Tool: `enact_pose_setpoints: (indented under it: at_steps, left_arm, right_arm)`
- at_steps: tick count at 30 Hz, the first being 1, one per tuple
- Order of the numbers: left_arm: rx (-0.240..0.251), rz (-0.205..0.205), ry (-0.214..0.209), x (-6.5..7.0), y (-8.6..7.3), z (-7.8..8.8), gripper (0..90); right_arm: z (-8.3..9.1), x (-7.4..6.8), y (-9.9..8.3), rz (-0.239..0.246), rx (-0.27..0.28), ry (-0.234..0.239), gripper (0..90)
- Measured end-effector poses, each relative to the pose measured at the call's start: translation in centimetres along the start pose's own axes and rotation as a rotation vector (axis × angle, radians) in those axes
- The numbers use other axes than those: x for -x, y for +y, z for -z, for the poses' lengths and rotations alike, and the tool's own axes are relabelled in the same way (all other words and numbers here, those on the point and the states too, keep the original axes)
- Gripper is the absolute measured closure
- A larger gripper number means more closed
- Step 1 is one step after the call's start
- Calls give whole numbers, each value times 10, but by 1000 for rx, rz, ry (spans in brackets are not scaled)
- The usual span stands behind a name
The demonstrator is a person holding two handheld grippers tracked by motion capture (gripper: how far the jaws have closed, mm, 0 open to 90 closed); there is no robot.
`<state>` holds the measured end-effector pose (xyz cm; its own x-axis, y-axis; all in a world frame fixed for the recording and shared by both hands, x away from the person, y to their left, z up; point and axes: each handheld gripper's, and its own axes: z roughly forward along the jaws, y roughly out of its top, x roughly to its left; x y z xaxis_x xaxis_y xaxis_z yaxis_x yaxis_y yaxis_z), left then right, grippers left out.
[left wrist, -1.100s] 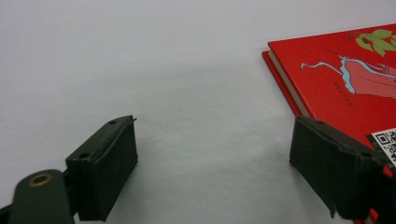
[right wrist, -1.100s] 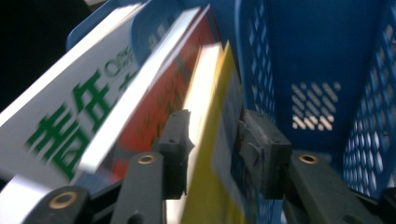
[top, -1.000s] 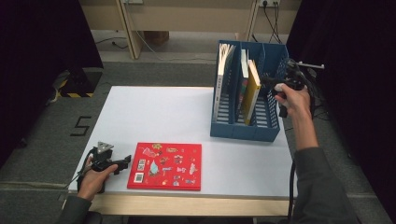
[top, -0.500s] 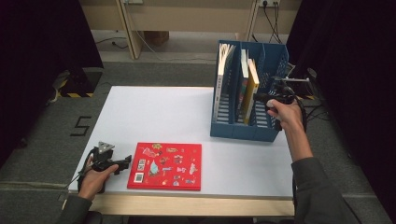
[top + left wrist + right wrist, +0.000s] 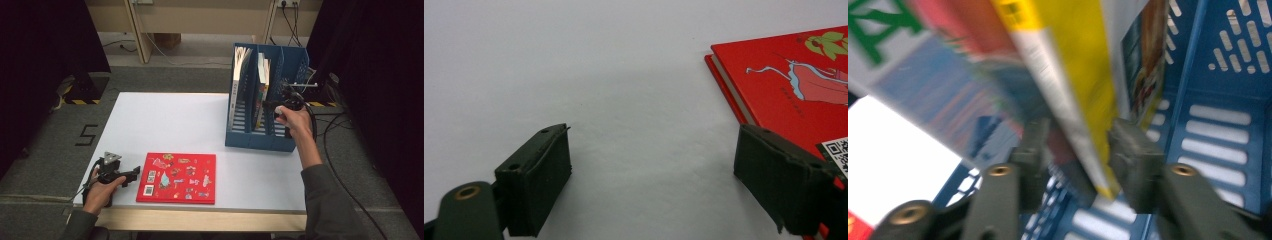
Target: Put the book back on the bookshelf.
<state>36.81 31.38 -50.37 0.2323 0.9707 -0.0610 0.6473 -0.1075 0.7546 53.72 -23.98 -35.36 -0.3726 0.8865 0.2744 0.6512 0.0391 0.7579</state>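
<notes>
A red picture book [image 5: 177, 177] [image 5: 794, 85] lies flat near the table's front edge. My left gripper [image 5: 131, 175] [image 5: 651, 145] rests on the table at its left side, open wide, one jaw over the book's corner. A blue file rack [image 5: 260, 140] [image 5: 1218, 135] stands at the right. In its middle slot stands a yellow-spined book [image 5: 261, 90] [image 5: 1073, 90]. My right gripper [image 5: 272, 106] [image 5: 1080, 145] straddles that book's edge. Its jaws have just been opening, and the book stands loosely between them; the right gripper view is blurred.
A white-paged book [image 5: 240, 65] stands in the rack's left slot. The white table [image 5: 165, 120] stretches between the rack and the red book. Cables [image 5: 330, 125] trail on the floor to the right, and dark curtains close both sides.
My right hand has come down and toward the rack, and the yellow book stands straighter in its slot. The right jaws have spread. My left gripper has stayed put.
</notes>
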Motion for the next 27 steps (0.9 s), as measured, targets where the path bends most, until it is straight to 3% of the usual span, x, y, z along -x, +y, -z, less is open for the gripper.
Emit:
enact_pose_setpoints:
  at_steps: [2,5,8,10,12,19,22,24,27]
  left_arm:
    - [0,-3,5,0,-1,1,145]
    - [-8,-8,7,0,-1,3,145]
    - [-16,-1,-2,2,-2,5,145]
    - [-21,-9,-10,4,-2,5,145]
    - [-26,-12,-21,7,-2,6,146]
    - [-47,-42,-16,12,-3,10,147]
    - [-55,-46,-20,13,-4,11,148]
    - [-63,-62,-20,13,-5,12,149]
    - [-62,-62,-19,13,-6,12,146]
  right_arm:
    - [12,-7,-7,34,-37,27,444]
    - [30,-21,-23,114,-31,58,400]
    - [42,-36,-44,128,-7,120,371]
    - [44,-46,-60,135,-17,125,340]
    - [41,-55,-78,154,-37,134,327]
    - [19,-75,-128,136,-99,188,290]
    - [10,-82,-146,119,-101,202,290]
    - [4,-86,-154,120,-147,215,277]
    - [-2,-91,-162,122,-155,203,274]
